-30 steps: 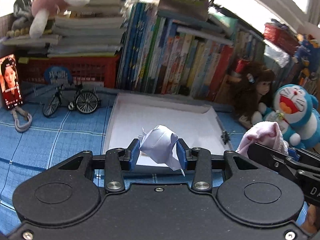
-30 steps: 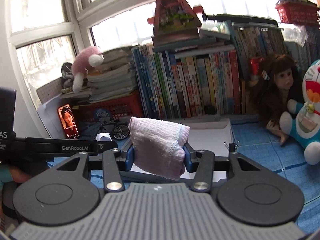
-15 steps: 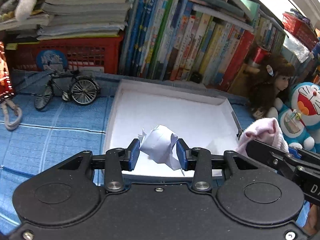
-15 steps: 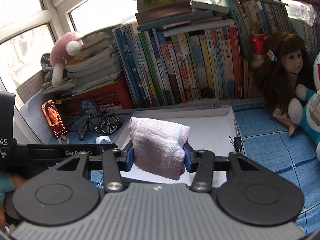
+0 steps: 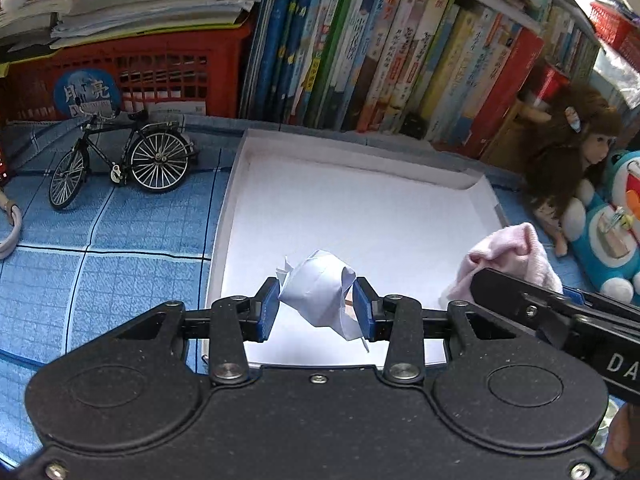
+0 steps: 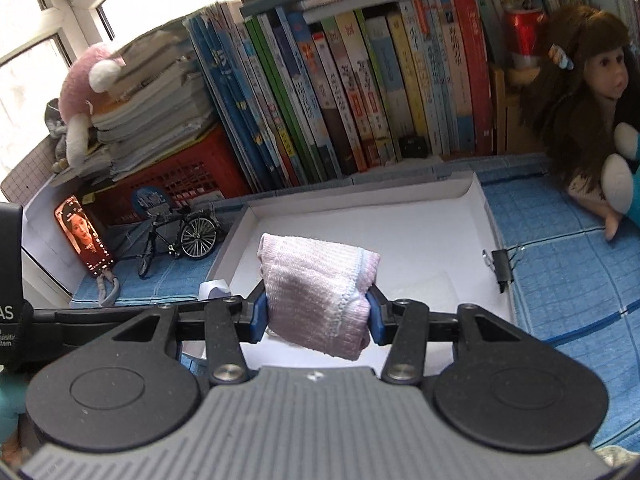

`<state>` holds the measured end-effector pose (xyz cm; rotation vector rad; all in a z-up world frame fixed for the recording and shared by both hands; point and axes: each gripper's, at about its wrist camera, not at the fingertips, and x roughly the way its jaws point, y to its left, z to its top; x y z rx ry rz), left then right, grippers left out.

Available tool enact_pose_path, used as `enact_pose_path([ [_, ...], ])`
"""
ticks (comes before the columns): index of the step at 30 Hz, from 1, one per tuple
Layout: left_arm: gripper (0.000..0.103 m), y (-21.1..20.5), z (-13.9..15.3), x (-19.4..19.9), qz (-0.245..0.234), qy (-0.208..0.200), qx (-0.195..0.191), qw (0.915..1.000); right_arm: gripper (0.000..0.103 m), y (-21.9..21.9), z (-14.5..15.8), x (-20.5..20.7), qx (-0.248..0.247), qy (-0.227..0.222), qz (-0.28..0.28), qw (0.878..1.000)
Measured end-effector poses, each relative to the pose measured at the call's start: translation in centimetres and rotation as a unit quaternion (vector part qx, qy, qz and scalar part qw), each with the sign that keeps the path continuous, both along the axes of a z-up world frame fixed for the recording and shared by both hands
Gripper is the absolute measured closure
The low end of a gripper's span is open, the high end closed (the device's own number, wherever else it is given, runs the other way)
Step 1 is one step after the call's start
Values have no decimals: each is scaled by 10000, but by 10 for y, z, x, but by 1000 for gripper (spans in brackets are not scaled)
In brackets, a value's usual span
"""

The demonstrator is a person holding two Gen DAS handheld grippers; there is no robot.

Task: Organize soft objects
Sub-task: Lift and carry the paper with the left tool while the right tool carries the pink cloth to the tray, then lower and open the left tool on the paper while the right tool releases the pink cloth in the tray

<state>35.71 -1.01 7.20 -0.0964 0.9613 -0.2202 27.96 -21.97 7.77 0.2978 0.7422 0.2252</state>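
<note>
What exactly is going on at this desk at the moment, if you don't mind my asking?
A person is tidying soft items with two handheld grippers. The left gripper is clamped on a crumpled white cloth wad, and the right gripper is clamped on a folded pink knitted cloth. Both are held above the near end of the shallow white cardboard tray, which sits on the blue checked tablecloth in front of a row of books. Neither item has been set down yet.

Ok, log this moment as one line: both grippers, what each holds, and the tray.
left gripper: shut on white wad | right gripper: shut on pink cloth | white tray: nothing inside, both above it
</note>
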Motion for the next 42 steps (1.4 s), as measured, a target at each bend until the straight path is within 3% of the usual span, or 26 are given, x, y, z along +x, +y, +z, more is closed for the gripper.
enact_pose_path([
  [9, 65, 8, -14, 17, 59, 132, 248, 9996, 51, 17, -22, 22, -210, 335, 92, 9992],
  [28, 65, 3, -32, 27, -19, 283, 382, 9989, 50, 24, -39, 34, -514, 504, -8, 9974],
  [42, 63, 4, -33, 26, -48, 356, 335, 9988, 47, 20, -44, 37, -375, 624, -40, 9973],
])
